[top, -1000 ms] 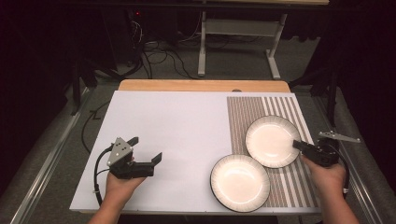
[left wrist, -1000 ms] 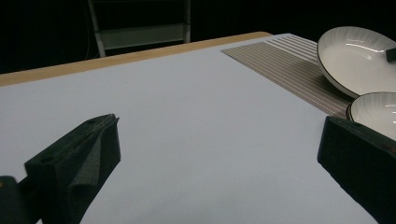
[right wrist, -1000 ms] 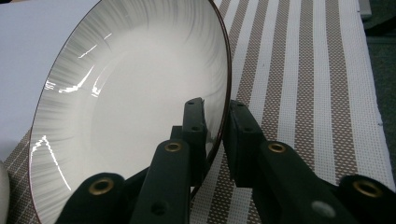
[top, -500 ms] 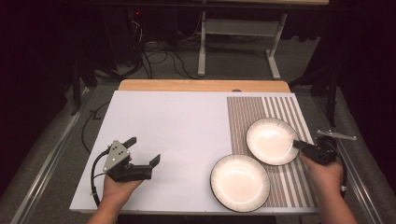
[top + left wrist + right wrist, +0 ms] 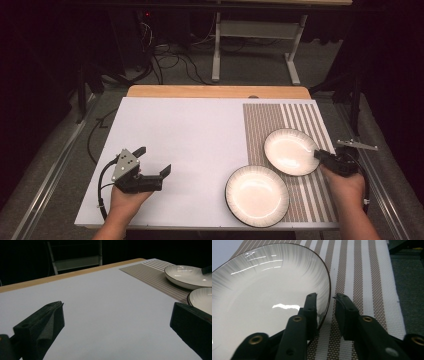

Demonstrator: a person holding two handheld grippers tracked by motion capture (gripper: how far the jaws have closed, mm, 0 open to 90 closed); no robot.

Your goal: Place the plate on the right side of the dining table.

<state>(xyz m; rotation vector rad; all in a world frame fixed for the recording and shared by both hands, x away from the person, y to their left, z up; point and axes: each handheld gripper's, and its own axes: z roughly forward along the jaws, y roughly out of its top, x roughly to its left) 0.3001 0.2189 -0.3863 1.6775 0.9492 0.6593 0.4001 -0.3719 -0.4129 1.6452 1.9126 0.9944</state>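
Observation:
Two white plates with dark rims lie on a striped placemat at the table's right. My right gripper is at the right rim of the far plate. In the right gripper view its jaws straddle that rim of the plate, one jaw over the inside and one outside, narrowly apart with a gap showing. The near plate sits to the front left of the far one. My left gripper hovers over the bare white board at the front left, wide open and holding nothing.
The white board covers the table's left and middle, with a wooden edge at the back. Beyond it the floor holds cables and a metal stand. Both plates show at the right of the left gripper view.
My left gripper has drifted slightly toward the front left and stays open. The right gripper and the far plate have barely moved.

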